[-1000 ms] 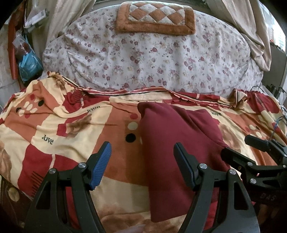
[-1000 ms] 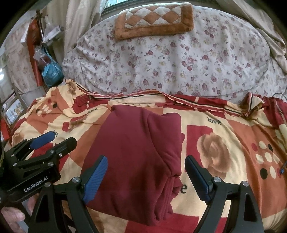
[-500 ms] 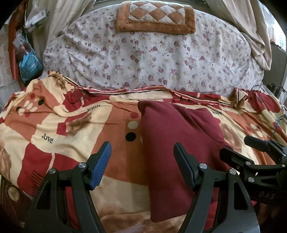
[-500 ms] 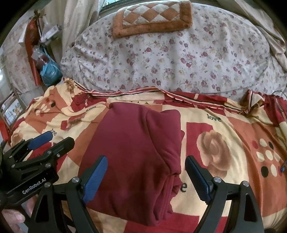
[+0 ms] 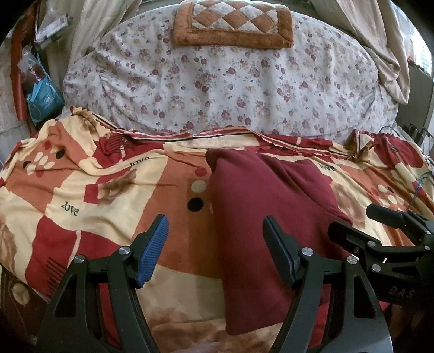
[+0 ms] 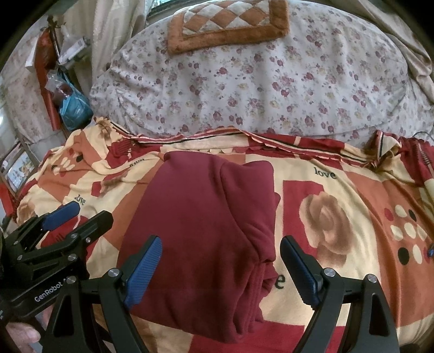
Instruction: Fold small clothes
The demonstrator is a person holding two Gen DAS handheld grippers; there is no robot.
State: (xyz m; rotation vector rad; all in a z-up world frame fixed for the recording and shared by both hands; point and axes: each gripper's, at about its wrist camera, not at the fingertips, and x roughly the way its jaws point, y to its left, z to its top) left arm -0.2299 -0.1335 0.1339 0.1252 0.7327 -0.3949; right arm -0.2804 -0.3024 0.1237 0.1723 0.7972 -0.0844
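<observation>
A folded dark red garment (image 5: 260, 211) lies on a red, orange and cream patterned blanket (image 5: 108, 195); in the right wrist view the garment (image 6: 203, 225) shows a folded flap along its right side. My left gripper (image 5: 215, 239) is open and empty, hovering above the garment's left edge near the blanket's front. My right gripper (image 6: 221, 260) is open and empty, hovering over the garment's near end. Each gripper shows in the other's view: the right gripper (image 5: 379, 225) at the right, the left gripper (image 6: 73, 220) at the left.
A floral bedsheet (image 5: 222, 81) covers the bed behind the blanket, with an orange checked pillow (image 5: 233, 24) at the back. A blue bag (image 5: 43, 97) hangs at the far left. Curtains (image 5: 385, 49) hang at the right. Cables (image 5: 417, 187) lie at the blanket's right edge.
Both grippers have drifted slightly; the garment sits a little lower and nearer in the right wrist view. Nothing was gripped or released.
</observation>
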